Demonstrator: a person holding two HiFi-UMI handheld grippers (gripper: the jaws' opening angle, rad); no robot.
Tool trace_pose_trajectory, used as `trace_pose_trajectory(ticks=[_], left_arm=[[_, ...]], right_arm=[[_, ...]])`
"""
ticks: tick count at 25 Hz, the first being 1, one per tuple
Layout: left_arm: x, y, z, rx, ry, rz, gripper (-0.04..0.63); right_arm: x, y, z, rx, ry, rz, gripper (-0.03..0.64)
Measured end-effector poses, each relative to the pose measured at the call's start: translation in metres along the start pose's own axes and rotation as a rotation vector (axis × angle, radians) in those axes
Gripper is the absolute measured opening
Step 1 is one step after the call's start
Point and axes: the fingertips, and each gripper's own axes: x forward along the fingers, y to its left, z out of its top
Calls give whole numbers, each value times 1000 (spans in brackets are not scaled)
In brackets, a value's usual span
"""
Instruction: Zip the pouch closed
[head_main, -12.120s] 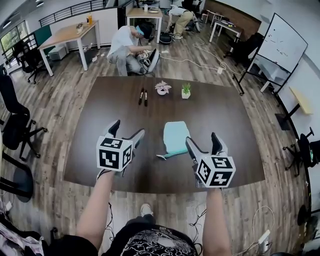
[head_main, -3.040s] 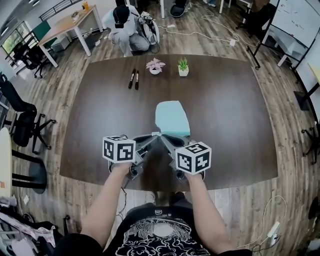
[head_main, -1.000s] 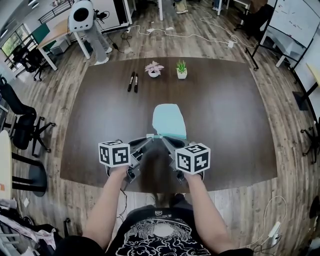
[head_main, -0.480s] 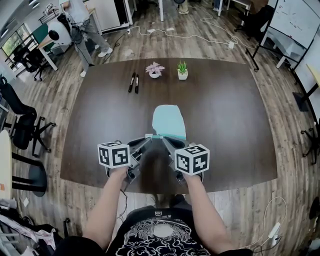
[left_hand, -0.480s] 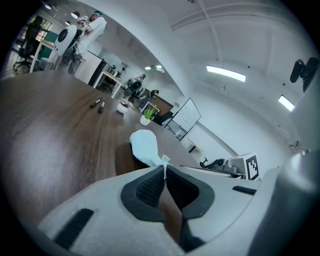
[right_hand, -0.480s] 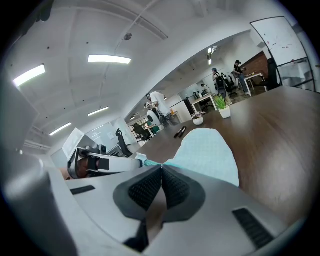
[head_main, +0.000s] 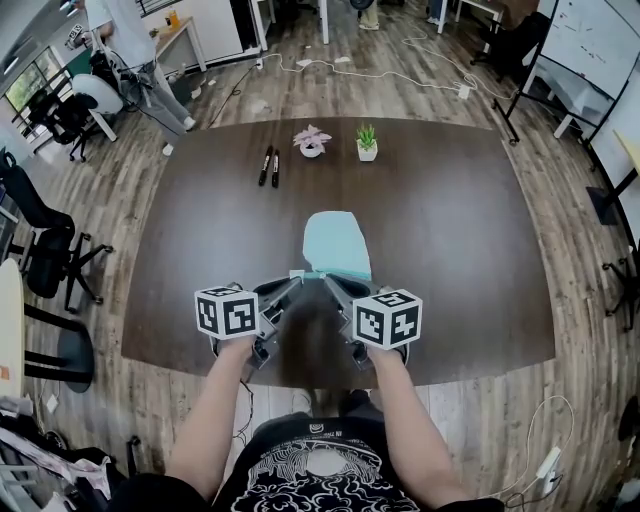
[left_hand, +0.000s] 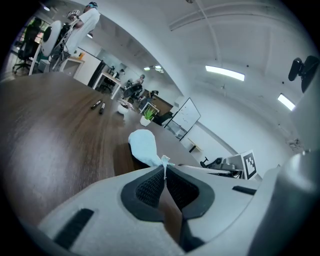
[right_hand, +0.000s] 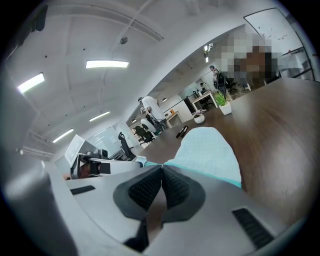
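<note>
A light teal pouch (head_main: 336, 243) lies flat on the dark wooden table (head_main: 200, 230), its zipper edge toward me. My left gripper (head_main: 298, 277) is at the pouch's near left corner, shut on a small white tab (left_hand: 164, 161) that sticks up between its pads. My right gripper (head_main: 326, 279) sits just to its right, shut at the pouch's teal near edge (right_hand: 200, 167); what exactly lies between its pads is hidden. The two grippers' tips nearly touch. In the left gripper view the pouch (left_hand: 142, 145) stretches away beyond the tab.
Two black markers (head_main: 270, 165) and two small potted plants (head_main: 312, 140) (head_main: 367, 142) stand at the table's far side. Black office chairs (head_main: 40, 250) are on the floor to the left, and a person (head_main: 120, 40) stands far back left. A whiteboard (head_main: 600, 40) is at the right.
Both grippers and the pouch have kept still. Only the person in the background at far left has walked on.
</note>
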Motion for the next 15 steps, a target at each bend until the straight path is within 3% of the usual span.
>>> trace_pose_trajectory(ticks=[15], left_arm=[[-6,17,6,-28,-38,51,20]], right_arm=[[-6,-19,-1,14,3,-49,0]])
